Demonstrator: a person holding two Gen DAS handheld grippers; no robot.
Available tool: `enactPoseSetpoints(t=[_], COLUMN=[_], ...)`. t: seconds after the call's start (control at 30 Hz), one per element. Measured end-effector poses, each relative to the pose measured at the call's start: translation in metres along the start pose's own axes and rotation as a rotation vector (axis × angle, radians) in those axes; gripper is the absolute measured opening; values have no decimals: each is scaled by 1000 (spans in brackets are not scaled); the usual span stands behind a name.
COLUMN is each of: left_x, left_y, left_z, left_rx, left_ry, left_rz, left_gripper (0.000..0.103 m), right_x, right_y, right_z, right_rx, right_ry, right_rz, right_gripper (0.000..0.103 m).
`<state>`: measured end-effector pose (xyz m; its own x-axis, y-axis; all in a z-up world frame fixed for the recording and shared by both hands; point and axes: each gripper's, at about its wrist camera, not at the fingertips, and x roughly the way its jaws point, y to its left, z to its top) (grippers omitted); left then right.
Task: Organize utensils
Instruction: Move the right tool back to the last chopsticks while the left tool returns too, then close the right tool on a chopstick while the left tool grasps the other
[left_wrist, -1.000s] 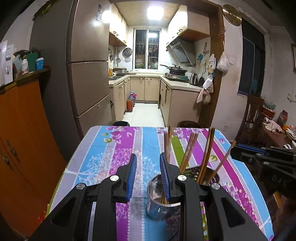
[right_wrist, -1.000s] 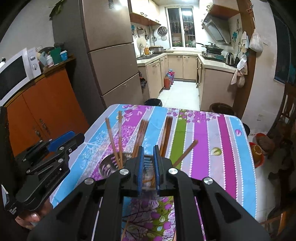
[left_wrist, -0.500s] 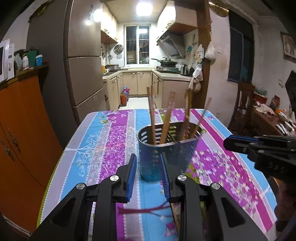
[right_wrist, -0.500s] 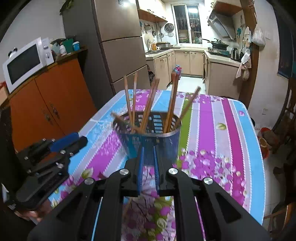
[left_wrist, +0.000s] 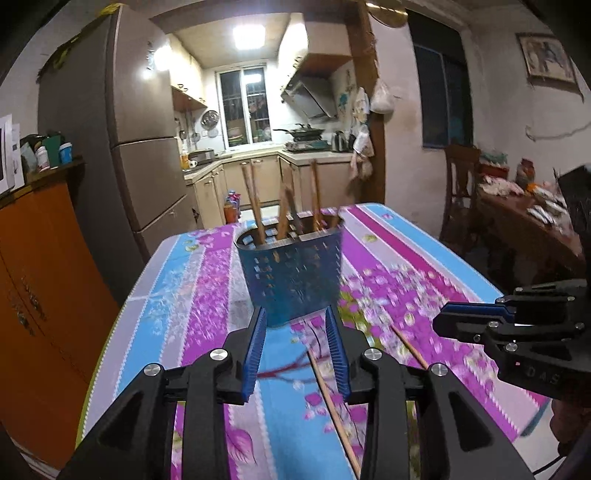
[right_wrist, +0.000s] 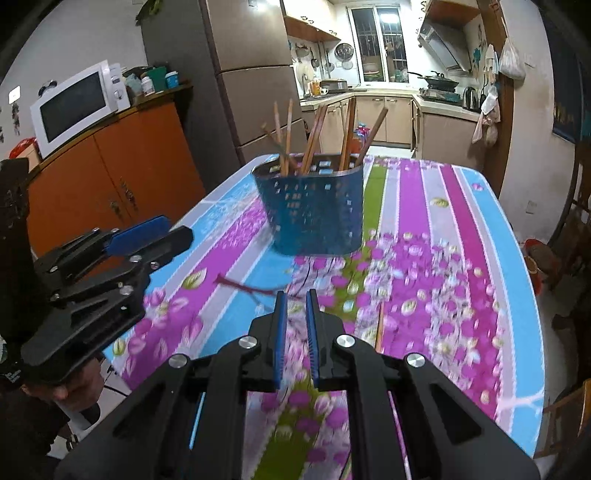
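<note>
A perforated metal utensil holder (left_wrist: 291, 273) stands upright on the flowered tablecloth with several wooden chopsticks (left_wrist: 255, 206) sticking out of it; it also shows in the right wrist view (right_wrist: 314, 210). My left gripper (left_wrist: 297, 321) is open and empty, just short of the holder's base. My right gripper (right_wrist: 295, 299) has its jaws a narrow gap apart and holds nothing, well back from the holder. Two loose chopsticks (left_wrist: 332, 406) lie on the cloth near the left gripper; one (right_wrist: 379, 325) shows beside the right gripper.
The table (right_wrist: 480, 258) has its edges close on both sides. An orange cabinet (right_wrist: 122, 173) with a microwave (right_wrist: 77, 107) stands left. A fridge (left_wrist: 147, 147) is behind it. A wooden chair (left_wrist: 461, 184) and a cluttered side table (left_wrist: 524, 206) are right.
Both grippers have pulled back and dropped low from above the holder. The holder now stands farther ahead of both. Loose chopsticks have come into view.
</note>
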<state>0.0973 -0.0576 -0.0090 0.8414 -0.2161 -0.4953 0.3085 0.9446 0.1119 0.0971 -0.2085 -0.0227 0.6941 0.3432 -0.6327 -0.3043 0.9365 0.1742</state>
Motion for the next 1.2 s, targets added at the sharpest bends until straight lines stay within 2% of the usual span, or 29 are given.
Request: enactPoseSetpoints(t=[0.23, 0.33, 0.5, 0.67, 0.83, 0.87, 0.9, 0.93, 0.97, 1.2], left_x=[-5, -8, -17, -25, -31, -30, -28, -28, -27, -21], left_y=[-18, -26, -31, -38, -47, -49, -53, -56, -59, -69], left_z=[-68, -93, -134, -165, -176, -177, -178, -178, -180, -185], left_rx=[9, 33, 34, 45, 64, 70, 82, 93, 104, 129], left_ry=[109, 135, 149, 129, 99, 97, 95, 92, 87, 82], left_rz=[-61, -51, -56, -75, -79, -71, -63, -51, -36, -21], left_gripper=[35, 35, 35, 35, 37, 37, 39, 40, 41, 43], right_x=[1, 4, 1, -14, -36, -37, -37, -36, -35, -23], right_y=[9, 12, 21, 24, 22, 19, 16, 13, 9, -3], right_z=[-56, -80, -119, -160, -183, -185, -187, -188, -190, -198], right_rx=[10, 24, -3, -4, -37, -36, -32, -26, -15, -3], right_ry=[37, 55, 45, -7, -89, -95, -95, -91, -89, -86], right_rz=[15, 15, -27, -86, -197, -210, -217, -219, -223, -242], right_gripper=[9, 9, 9, 9, 10, 13, 22, 28, 30, 30])
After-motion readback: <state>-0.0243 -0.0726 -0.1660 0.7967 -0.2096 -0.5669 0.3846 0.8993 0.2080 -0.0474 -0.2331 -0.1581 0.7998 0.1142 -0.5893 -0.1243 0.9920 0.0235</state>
